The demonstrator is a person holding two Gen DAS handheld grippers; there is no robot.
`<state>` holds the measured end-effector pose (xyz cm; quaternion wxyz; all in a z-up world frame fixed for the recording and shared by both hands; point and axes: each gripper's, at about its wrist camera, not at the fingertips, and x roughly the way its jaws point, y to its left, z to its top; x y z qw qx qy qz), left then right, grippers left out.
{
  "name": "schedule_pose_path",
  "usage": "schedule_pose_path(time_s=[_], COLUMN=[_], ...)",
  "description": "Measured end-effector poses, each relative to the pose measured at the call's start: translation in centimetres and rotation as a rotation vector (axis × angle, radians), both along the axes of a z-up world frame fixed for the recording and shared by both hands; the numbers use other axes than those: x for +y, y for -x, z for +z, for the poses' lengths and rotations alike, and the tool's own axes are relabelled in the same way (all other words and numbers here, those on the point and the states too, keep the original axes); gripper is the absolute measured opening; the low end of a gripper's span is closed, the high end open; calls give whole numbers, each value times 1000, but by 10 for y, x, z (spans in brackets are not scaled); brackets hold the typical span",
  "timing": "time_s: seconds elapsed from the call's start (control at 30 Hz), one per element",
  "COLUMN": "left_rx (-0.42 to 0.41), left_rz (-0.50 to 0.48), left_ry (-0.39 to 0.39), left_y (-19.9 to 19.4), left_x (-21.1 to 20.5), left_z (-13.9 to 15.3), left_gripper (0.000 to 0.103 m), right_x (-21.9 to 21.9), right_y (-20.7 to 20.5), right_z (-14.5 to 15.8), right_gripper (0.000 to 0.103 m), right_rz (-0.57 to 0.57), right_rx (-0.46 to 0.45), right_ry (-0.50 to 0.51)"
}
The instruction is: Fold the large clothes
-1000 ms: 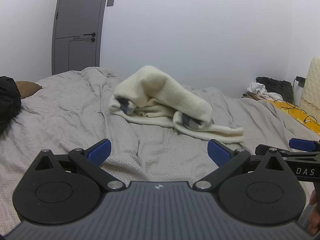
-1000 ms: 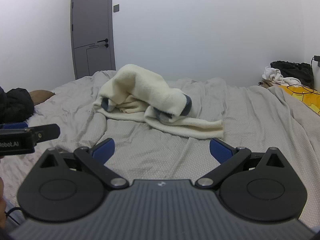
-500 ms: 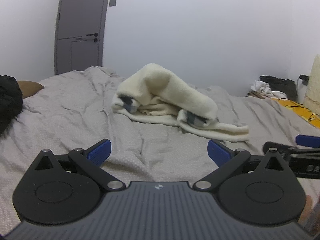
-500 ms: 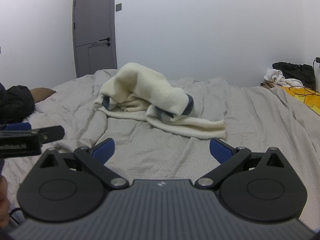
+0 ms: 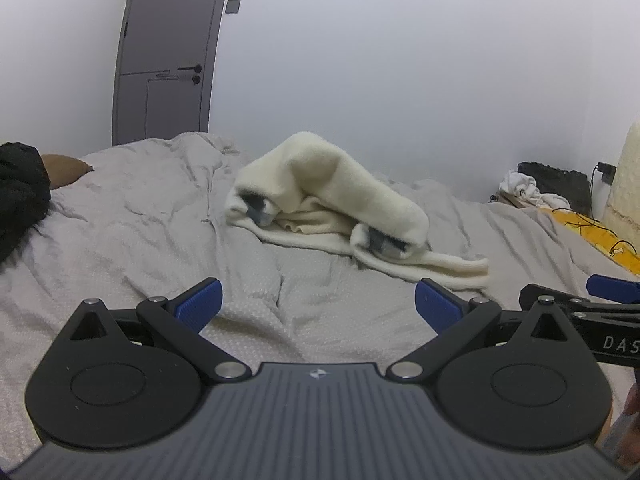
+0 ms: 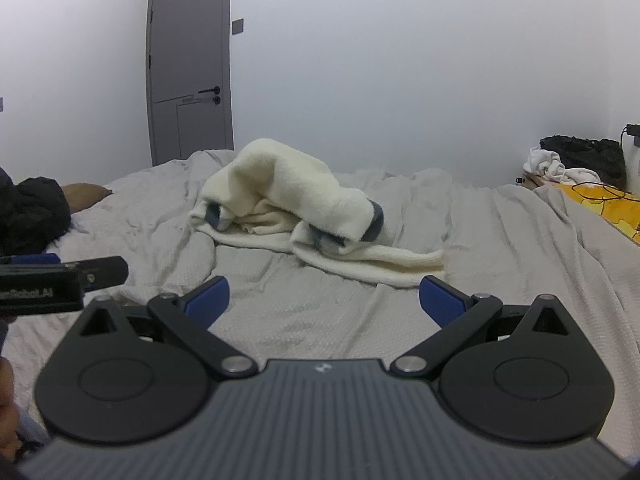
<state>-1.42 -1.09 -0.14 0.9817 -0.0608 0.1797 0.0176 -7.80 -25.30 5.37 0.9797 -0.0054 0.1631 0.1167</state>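
A cream fleece garment (image 5: 332, 196) with grey-blue cuffs lies in a crumpled heap in the middle of a grey bed (image 5: 132, 216); one flat edge trails toward the right. The right wrist view shows the same garment (image 6: 288, 196) on the bed (image 6: 500, 240). My left gripper (image 5: 318, 306) is open, its blue pads wide apart, well short of the garment. My right gripper (image 6: 324, 300) is also open and empty, at a similar distance. Each gripper's side shows at the edge of the other's view.
A black garment (image 5: 18, 196) and a brown pillow (image 5: 66, 166) lie at the bed's left. A grey door (image 5: 168, 60) stands behind. At the right are a yellow item with cables (image 6: 600, 204), white cloth (image 6: 556, 166) and a black bag (image 6: 588, 152).
Both views have shifted only slightly; the garment has not moved and both grippers stay open.
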Motion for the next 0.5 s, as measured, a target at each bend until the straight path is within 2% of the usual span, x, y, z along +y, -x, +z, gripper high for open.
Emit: schedule_pose_path(time_s=[0.5], left_rx=[-44], left_rz=[-2], left_ry=[-48], left_y=[32], left_x=[-20], left_z=[19], left_gripper=[103], right_x=[-2], right_y=[20], right_z=[11], right_gripper=[103], right_rz=[-3], right_rx=[-49], right_ry=[-4])
